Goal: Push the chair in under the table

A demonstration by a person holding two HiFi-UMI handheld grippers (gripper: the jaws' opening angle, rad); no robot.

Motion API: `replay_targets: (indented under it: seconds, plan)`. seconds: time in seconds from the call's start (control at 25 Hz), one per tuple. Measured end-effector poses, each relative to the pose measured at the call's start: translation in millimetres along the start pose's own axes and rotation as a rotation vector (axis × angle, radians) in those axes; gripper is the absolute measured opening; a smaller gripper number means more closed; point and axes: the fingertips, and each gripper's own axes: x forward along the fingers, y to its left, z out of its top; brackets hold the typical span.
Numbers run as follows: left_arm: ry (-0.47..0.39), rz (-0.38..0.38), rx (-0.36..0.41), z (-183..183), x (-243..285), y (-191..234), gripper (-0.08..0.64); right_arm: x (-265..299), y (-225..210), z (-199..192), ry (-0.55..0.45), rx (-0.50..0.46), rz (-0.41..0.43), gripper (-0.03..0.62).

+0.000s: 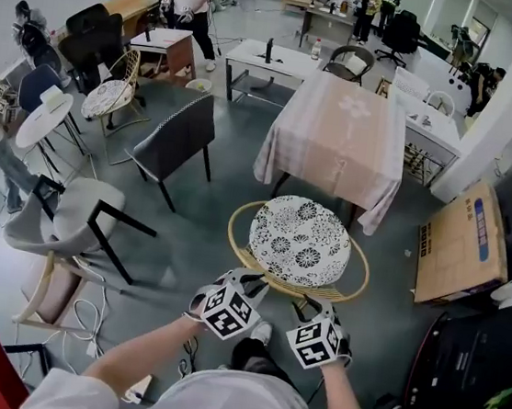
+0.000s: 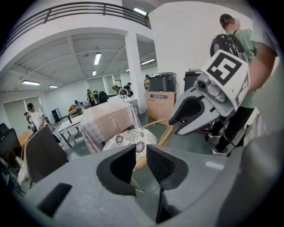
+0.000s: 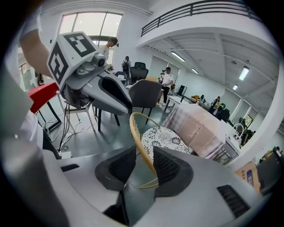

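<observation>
Chair [image 1: 300, 241]: round rattan frame with a black-and-white patterned cushion [image 1: 300, 237]. It stands upright at the near short end of the table [image 1: 340, 126], mostly out from under it. The cushion's far edge is about level with the hanging cloth [image 1: 283, 170].

Table: long axis runs straight away from the wearer, pink checked cloth over it.

The chair faces the table, and its curved back rail [image 1: 233, 242] is on the side away from the table.

Left gripper [image 2: 141, 150]: at the rail, far side from the table. Jaws parted, rattan in the gap, pads not pressing.

Right gripper [image 3: 144, 153]: beside the left. Jaws parted wider, rail runs through the gap, unclamped.
</observation>
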Motion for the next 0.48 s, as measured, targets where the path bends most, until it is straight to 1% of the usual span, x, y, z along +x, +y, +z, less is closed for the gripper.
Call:
replay_targets:
  seconds: [0.08, 0.16, 0.24, 0.4, 0.48]
  plan:
    - [0.012, -0.020, 0.055, -2.8, 5.1, 3.4, 0.083, 5.7, -1.1, 0.4, 0.011, -0.034, 0.012, 0.091]
    - [0.033, -0.047, 0.120, -6.0, 10.5, 5.9, 0.129, 11.0, -2.9, 2.6, 0.023, -0.075, 0.022, 0.108]
    - [0.056, -0.072, 0.190, -9.1, 15.8, 5.7, 0.156, 16.4, -4.2, 2.9, 0.036, -0.120, 0.031, 0.127]
    - [0.134, -0.105, 0.334, -21.8, 28.2, 2.4, 0.175, 27.5, -3.0, -3.7, 0.076, -0.204, 0.052, 0.143]
    - [0.173, -0.114, 0.391, -28.8, 34.3, 2.8, 0.181, 32.4, -1.9, -7.2, 0.094, -0.231, 0.065, 0.144]
